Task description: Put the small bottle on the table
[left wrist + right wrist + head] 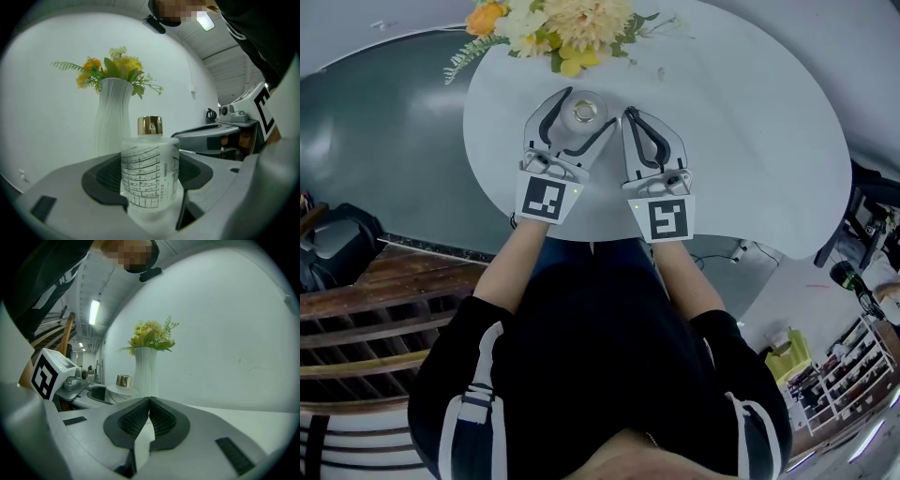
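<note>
Leftmost of the two tools, the left claw (586,111) reaches out over the white round tabletop (750,141), its marker cube (546,199) nearest the person's forearm. It has the small bottle (150,173) between its jaws, which stand about a bottle's width apart. In the left gripper view the dark pads (105,180) meet the frosted body on both sides. The bottle is upright, printed with thin black lines and a little lettering, and topped by a gold cap (150,125). From above, only its cap and shoulder show, framed by the two grey jaws. Whether its base rests on the tabletop or sits just clear of it cannot be told.

Behind the bottle and a little to its left stands a ribbed white vase (114,112) holding yellow and orange flowers (115,65) with green sprigs. It is near the far edge of the tabletop.

Just beside the left claw, to the right, the right claw (149,401) lies at much the same reach. Its ribbed pads are pressed together along a single seam and nothing is held between them. In the right gripper view the gold cap and the vase sit off to the left of that seam, with bare white tabletop stretching away on the right.
</note>
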